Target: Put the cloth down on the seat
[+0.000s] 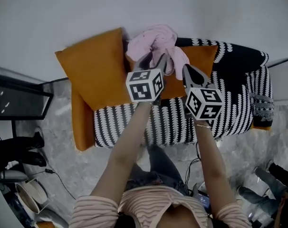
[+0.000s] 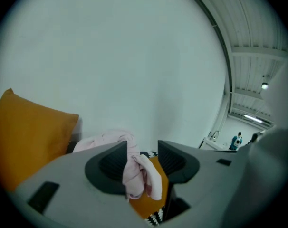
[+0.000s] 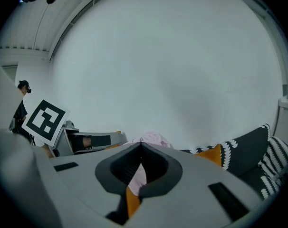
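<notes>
A pink cloth (image 1: 156, 39) hangs bunched above the black-and-white striped seat (image 1: 168, 122), near its back. My left gripper (image 1: 153, 61) holds the cloth's lower left part. In the left gripper view a fold of the cloth (image 2: 139, 175) sits between the pads of the left gripper (image 2: 142, 160), touching both. My right gripper (image 1: 187, 70) is close beside it on the right. Its jaw tips meet in the right gripper view, and a strip of the cloth (image 3: 138, 177) is pinched in the right gripper (image 3: 141, 148). A large orange cushion (image 1: 99, 68) leans at the seat's left.
A second orange cushion (image 1: 203, 56) lies against the dark backrest behind the cloth. A plain pale wall rises behind the seat. On the floor are a dark screen (image 1: 15, 101) at left, cables (image 1: 58, 177), shoes (image 1: 18, 151) and white furniture (image 1: 284, 80) at right.
</notes>
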The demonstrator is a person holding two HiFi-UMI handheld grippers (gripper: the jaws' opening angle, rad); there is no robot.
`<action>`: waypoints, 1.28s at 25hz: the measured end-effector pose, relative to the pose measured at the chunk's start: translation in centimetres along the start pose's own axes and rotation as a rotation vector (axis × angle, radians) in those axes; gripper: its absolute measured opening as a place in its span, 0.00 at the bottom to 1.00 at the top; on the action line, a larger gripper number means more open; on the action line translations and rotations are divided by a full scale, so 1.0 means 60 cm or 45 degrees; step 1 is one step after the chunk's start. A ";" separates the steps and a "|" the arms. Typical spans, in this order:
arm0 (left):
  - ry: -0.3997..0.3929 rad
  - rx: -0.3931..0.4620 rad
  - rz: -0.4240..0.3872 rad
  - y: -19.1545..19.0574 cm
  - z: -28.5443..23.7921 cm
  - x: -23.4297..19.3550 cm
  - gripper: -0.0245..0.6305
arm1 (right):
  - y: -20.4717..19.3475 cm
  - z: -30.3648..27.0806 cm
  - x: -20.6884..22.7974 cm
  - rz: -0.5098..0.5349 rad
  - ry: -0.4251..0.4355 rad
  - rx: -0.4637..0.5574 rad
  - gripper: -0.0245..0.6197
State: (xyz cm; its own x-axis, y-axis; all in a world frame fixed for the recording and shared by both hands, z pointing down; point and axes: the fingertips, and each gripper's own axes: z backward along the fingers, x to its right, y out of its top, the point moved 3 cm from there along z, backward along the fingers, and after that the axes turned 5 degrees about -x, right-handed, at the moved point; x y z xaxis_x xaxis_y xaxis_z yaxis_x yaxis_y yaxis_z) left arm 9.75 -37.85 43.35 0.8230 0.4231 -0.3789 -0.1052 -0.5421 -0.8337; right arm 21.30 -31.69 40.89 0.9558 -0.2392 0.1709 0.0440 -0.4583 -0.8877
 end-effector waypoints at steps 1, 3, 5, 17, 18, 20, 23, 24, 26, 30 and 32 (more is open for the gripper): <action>-0.005 0.002 -0.011 0.000 0.008 0.001 0.34 | 0.001 0.005 -0.005 -0.001 -0.001 0.007 0.05; -0.020 0.000 -0.022 0.000 0.023 0.003 0.31 | 0.003 0.013 -0.014 -0.003 -0.003 0.020 0.05; -0.044 0.001 -0.013 -0.002 0.039 0.004 0.25 | 0.003 0.021 -0.024 -0.004 -0.005 0.031 0.05; -0.161 0.091 0.011 0.009 0.138 0.018 0.06 | 0.012 0.081 -0.084 -0.023 0.012 0.123 0.05; -0.160 0.108 0.009 0.011 0.147 0.018 0.06 | 0.015 0.086 -0.091 -0.026 0.022 0.133 0.05; -0.155 0.138 0.011 0.014 0.165 0.016 0.06 | 0.019 0.097 -0.104 -0.038 0.047 0.152 0.05; -0.168 0.167 0.012 0.014 0.191 0.022 0.06 | 0.023 0.117 -0.122 -0.040 0.065 0.180 0.05; -0.174 0.174 0.008 0.013 0.198 0.025 0.06 | 0.024 0.123 -0.127 -0.037 0.066 0.189 0.05; -0.181 0.186 -0.010 0.013 0.212 0.028 0.06 | 0.023 0.134 -0.136 -0.033 0.072 0.206 0.05; -0.201 0.186 -0.068 0.014 0.237 0.035 0.06 | 0.025 0.154 -0.156 -0.019 0.086 0.241 0.05; -0.219 0.191 -0.094 0.015 0.251 0.042 0.06 | 0.026 0.165 -0.167 -0.005 0.091 0.256 0.05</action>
State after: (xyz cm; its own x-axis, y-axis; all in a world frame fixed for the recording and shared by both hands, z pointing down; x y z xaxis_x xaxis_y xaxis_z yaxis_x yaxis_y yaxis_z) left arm 3.32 -26.36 35.61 0.7259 0.5819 -0.3666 -0.1405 -0.3962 -0.9073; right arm 14.64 -21.56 33.55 0.9328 -0.3011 0.1982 0.1119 -0.2808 -0.9532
